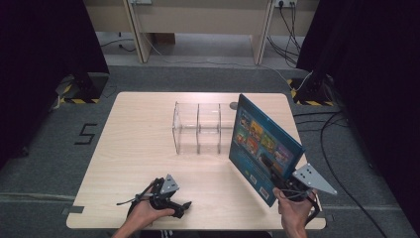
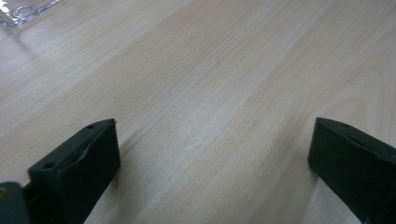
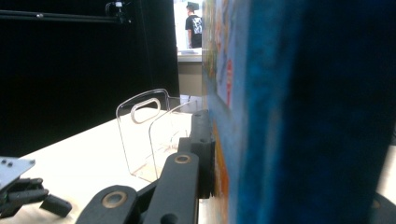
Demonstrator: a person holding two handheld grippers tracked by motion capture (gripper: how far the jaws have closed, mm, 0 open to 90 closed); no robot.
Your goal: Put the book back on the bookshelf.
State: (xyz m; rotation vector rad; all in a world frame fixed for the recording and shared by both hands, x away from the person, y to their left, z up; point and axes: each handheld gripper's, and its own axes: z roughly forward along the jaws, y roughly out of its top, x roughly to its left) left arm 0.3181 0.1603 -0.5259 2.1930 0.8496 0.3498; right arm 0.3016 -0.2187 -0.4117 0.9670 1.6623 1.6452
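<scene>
Right gripper (image 1: 277, 179) sits closest to cam, jaws clamped on blue picture book (image 1: 265, 144) near its lower edge. Book is held up off the table (image 1: 133, 148), tilted, cover facing left, just right of the clear acrylic organizer (image 1: 198, 128). In the right gripper view the near jaw presses flat on the cover and the book (image 3: 299, 112) blocks most of the frame.

Left gripper (image 1: 171, 198) rests low at the near table edge, jaws wide apart, nothing between them; the left gripper view shows bare wood betw. the two pads (image 2: 79, 163).

Judgement: next step looks like slotting the book upright into the organizer.

Risks:
- Grip is near one edge w/ a big panel hanging off it, so the book could pivot or slip in the jaws if swung fast.
- Organizer is light and clear plastic; a book corner hitting a divider could shove or tip the rack. Left gripper is well apart, not bracing it.
- Dividers are hard to see edge-on, so misalignment is likely.

Containers: organizer has upright dividers forming slots, all slots look empty. Rack stands upright mid-table toward the far side.
</scene>
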